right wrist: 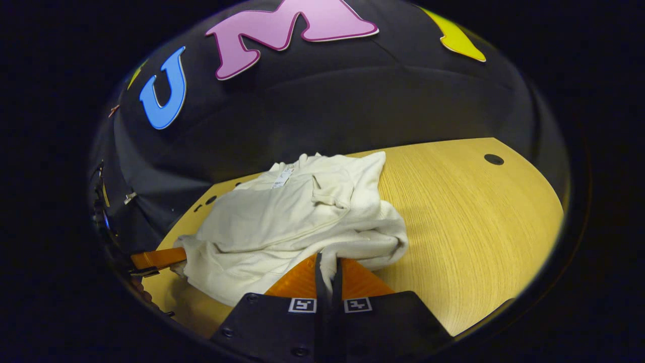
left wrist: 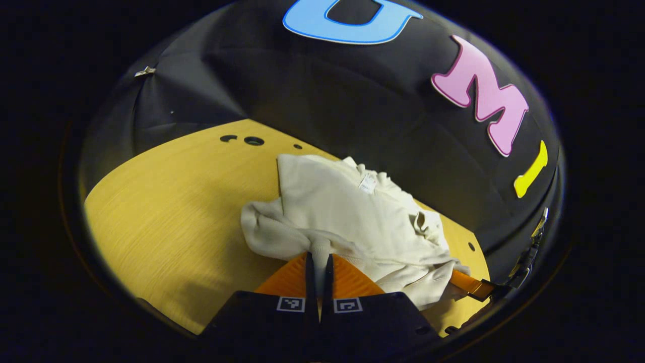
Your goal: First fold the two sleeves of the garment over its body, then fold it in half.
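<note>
While the garment (left wrist: 347, 217) lies bunched on the table (left wrist: 171, 212), we pinch it. Left gripper (left wrist: 318, 262) and right gripper (right wrist: 328, 267) each have fingers closed on cloth.

Yellow wood-grain table (left wrist: 166, 212), round holes (left wrist: 253, 140) near far edge; black cloth wall (left wrist: 327, 101) behind.

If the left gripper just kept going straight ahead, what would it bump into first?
The cream garment: the left gripper already pinches its near edge, so it would likely push into the bunched cloth on the table.
</note>
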### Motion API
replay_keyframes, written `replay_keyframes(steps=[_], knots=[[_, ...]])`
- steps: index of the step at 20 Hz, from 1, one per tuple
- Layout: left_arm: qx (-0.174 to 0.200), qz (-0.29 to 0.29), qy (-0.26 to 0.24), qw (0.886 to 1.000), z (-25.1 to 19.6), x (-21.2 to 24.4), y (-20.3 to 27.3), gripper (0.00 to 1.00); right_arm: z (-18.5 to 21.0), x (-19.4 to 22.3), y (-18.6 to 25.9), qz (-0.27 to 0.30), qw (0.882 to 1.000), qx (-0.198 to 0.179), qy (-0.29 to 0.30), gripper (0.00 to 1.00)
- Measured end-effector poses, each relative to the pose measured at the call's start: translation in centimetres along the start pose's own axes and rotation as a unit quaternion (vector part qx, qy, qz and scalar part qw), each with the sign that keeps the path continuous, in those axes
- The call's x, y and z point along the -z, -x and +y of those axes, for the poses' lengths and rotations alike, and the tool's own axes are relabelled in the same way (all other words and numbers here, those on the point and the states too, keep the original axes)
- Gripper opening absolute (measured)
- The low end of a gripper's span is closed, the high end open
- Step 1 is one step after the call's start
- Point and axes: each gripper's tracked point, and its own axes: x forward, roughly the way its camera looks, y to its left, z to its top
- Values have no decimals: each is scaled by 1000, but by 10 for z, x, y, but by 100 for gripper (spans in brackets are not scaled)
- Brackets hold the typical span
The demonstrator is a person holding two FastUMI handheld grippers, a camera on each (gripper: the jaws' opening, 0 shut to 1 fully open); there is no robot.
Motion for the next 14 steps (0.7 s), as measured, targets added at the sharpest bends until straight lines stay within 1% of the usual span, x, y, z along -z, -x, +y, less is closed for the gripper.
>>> replay_keyframes(steps=[2,5,7,9,12,14], knots=[[10,-26,2,1000,-9,-26,-7,6,3,-27,-9,-27,1000,-3,6,5],[24,-50,-6,998,-22,-57,-29,6,7,-64,-31,-61,998,-7,6,5],[38,-59,-12,997,-33,-71,-44,6,11,-77,-47,-71,997,-8,5,5],[46,-72,-29,996,-41,-87,-58,6,13,-91,-64,-84,996,-9,10,5],[54,-82,-42,994,-51,-104,-86,6,17,-112,-90,-101,995,-4,9,5],[51,-90,-54,993,-53,-117,-109,6,17,-125,-103,-108,994,1,16,5]])
